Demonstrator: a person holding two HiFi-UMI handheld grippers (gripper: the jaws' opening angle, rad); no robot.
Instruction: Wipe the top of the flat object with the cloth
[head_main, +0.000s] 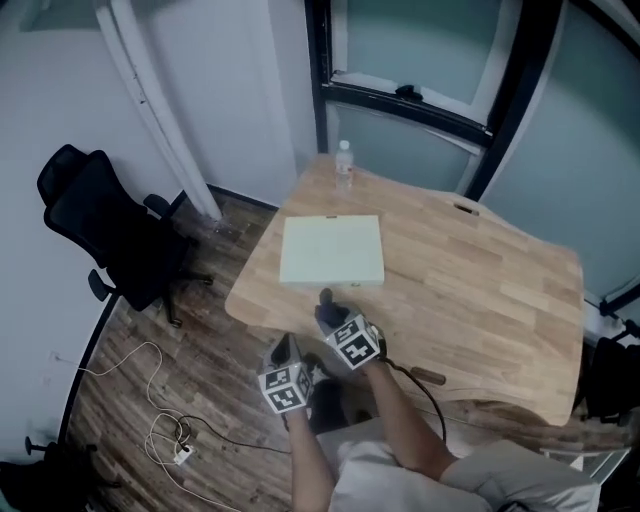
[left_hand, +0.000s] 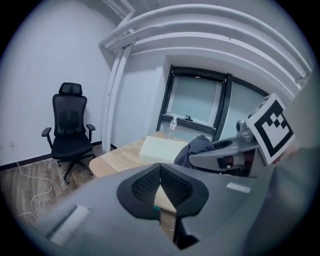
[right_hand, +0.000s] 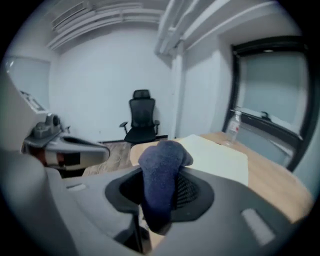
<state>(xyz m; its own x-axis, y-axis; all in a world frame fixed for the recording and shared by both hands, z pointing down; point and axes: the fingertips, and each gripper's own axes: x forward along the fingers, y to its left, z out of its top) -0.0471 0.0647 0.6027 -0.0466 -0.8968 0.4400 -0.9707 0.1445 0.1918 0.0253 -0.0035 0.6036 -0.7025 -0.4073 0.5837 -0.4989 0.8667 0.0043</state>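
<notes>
A: What is gripped by the right gripper (right_hand: 161, 194)?

B: A dark blue fuzzy cloth (right_hand: 161, 165) is clamped between its jaws, just beside the near edge of the pale square flat slab (head_main: 332, 250) laid on the light wooden table (head_main: 480, 290).

A: And the left gripper (left_hand: 160, 186)?

B: Its jaws are pressed together, with nothing between them.

wooden table (head_main: 480, 290) with a clear water bottle (head_main: 344, 160) at its far edge, black office chair (head_main: 110, 225) left of the table, white power strip (head_main: 182, 453) on the floor down-left of it
</notes>
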